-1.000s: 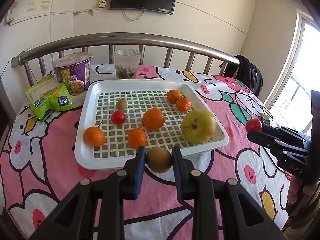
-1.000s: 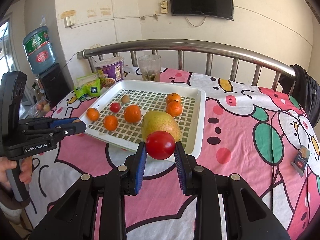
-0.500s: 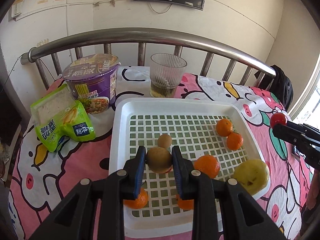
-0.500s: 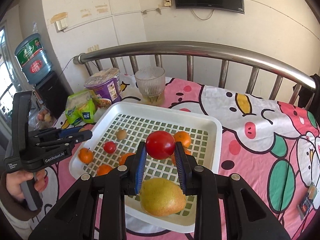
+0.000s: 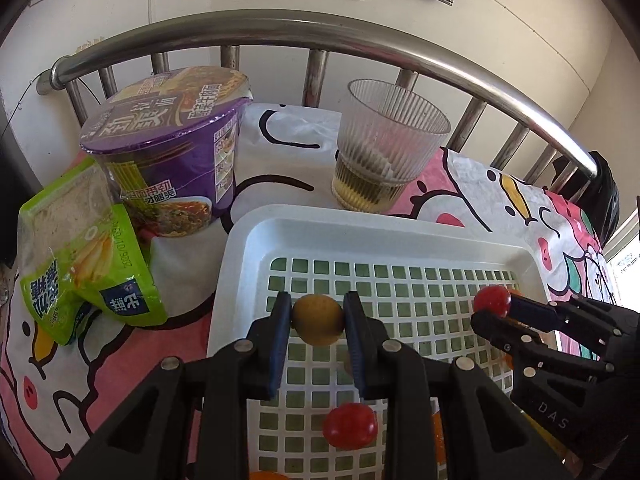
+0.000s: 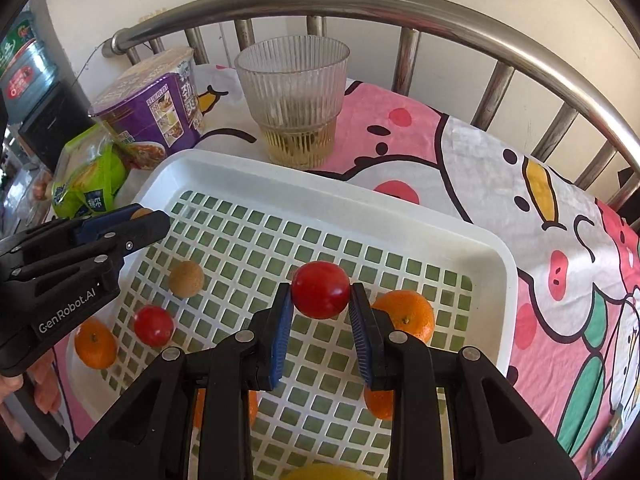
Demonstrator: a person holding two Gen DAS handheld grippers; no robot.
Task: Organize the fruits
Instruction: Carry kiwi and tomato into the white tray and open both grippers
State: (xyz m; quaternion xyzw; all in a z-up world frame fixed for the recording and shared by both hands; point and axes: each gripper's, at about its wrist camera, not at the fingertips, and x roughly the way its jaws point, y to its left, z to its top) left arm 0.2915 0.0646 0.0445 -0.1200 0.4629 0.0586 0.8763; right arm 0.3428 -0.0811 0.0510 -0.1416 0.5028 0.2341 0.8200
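My left gripper [image 5: 318,314] is shut on a brown kiwi [image 5: 318,319] and holds it over the far left part of the white slotted tray [image 5: 360,228]. My right gripper [image 6: 320,298] is shut on a red tomato [image 6: 320,294] over the tray's far middle [image 6: 400,216]. In the right wrist view the tray holds a small kiwi [image 6: 185,279], a red tomato [image 6: 153,325] and several oranges [image 6: 406,316]. The right gripper [image 5: 494,304] shows at the right in the left wrist view, the left gripper [image 6: 140,220] at the left in the right wrist view.
A ribbed glass [image 5: 386,160] with some liquid stands just behind the tray. A purple noodle cup [image 5: 172,152] and a green snack bag [image 5: 88,252] lie to the tray's left. A steel rail [image 5: 320,32] runs along the back. A pear's top [image 6: 320,472] shows at the bottom edge.
Both grippers have moved forward from the tray's near edge to over its far part, each still holding its fruit. The glass and noodle cup are much closer.
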